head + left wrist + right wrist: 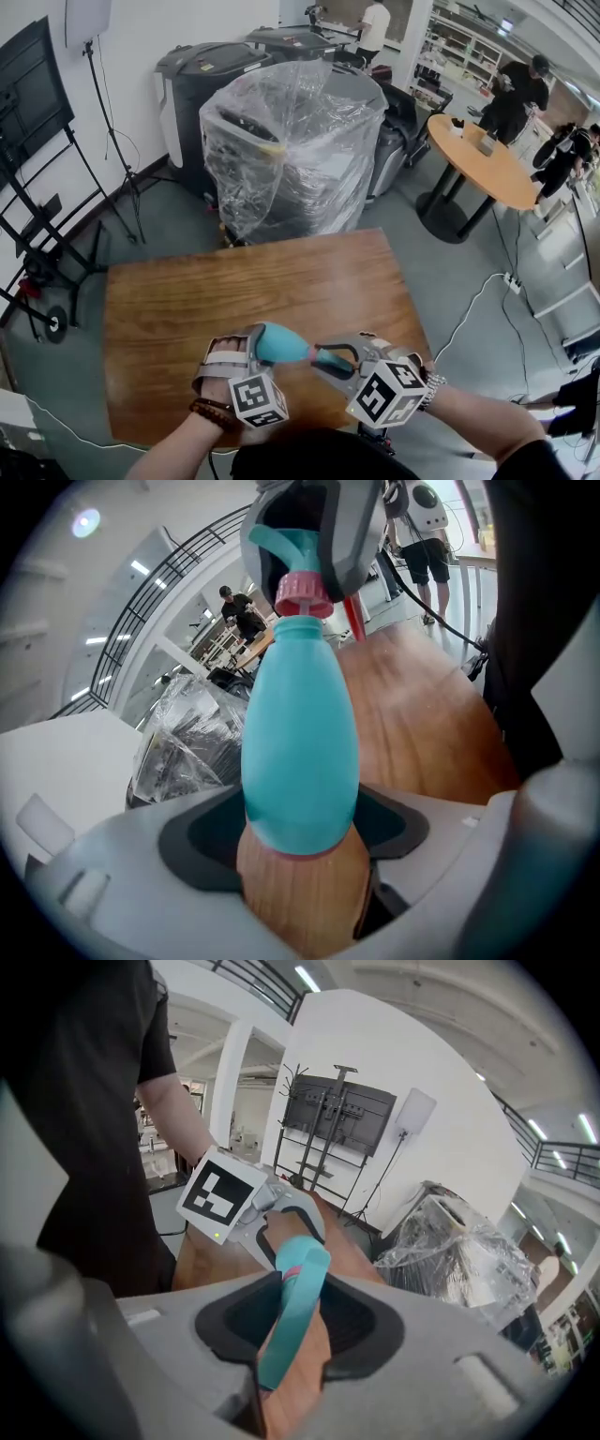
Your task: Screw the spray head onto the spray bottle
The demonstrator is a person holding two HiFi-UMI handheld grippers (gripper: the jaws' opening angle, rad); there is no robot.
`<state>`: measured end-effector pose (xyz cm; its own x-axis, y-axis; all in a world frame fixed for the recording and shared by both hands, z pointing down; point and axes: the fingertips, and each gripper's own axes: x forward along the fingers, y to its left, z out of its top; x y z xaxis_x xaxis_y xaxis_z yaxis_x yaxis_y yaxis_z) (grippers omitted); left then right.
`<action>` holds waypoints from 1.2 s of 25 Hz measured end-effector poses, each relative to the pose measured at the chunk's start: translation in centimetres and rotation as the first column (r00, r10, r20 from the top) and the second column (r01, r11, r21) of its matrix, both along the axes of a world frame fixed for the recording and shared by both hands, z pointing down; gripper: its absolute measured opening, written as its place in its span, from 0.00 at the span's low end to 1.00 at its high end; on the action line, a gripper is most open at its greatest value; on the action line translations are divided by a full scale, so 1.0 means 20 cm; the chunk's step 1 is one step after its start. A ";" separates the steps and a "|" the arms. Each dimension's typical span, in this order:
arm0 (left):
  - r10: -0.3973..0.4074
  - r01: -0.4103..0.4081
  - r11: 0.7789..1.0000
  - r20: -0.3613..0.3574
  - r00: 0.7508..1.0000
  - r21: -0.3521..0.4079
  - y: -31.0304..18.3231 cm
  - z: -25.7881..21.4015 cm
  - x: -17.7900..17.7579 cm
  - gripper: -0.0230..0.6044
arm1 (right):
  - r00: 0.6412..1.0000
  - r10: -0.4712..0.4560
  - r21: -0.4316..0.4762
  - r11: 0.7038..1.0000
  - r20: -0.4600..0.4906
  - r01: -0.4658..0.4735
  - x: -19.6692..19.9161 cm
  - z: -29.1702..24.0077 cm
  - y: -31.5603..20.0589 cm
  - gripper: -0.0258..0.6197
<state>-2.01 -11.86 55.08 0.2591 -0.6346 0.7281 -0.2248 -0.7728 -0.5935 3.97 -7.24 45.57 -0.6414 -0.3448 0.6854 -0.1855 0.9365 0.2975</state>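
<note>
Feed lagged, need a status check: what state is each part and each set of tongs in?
Bottle: held by its wide end, spray head on its neck.
Spray head: seated on the neck, tightness unclear.
Left tongs: shut on the bottle.
Right tongs: shut on the spray head.

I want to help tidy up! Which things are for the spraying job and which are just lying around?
For the job: spray bottle in left gripper, spray head in right gripper.
Just around: plastic-wrapped machine, round table, TV stand.
</note>
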 end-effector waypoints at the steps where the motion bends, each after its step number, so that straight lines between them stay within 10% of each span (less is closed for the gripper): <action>1: 0.005 -0.005 1.000 -0.001 1.000 -0.003 0.01 -0.01 0.01 0.65 | 1.000 -0.014 0.013 1.000 -0.009 0.014 0.00 0.00 0.01 0.22; 20: 0.059 -0.059 0.998 0.015 0.998 -0.015 0.05 -0.08 0.07 0.64 | 0.968 -0.203 0.179 0.957 -0.150 0.228 0.00 -0.04 0.06 0.22; 26: 0.067 -0.063 0.994 0.048 0.997 -0.086 0.09 -0.05 0.07 0.64 | 0.880 -0.302 0.316 0.849 -0.368 0.423 0.03 -0.02 0.09 0.22; 30: 0.068 -0.057 0.987 0.069 0.995 -0.152 0.13 -0.03 0.07 0.64 | 0.798 -0.308 0.412 0.727 -0.517 0.548 0.04 0.01 0.10 0.22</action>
<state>-0.64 -9.27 54.39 0.2367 -0.5011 0.8324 -0.1329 -0.8654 -0.4831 4.79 -5.15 45.72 -0.5302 -0.4732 0.7036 0.4397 0.5561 0.7053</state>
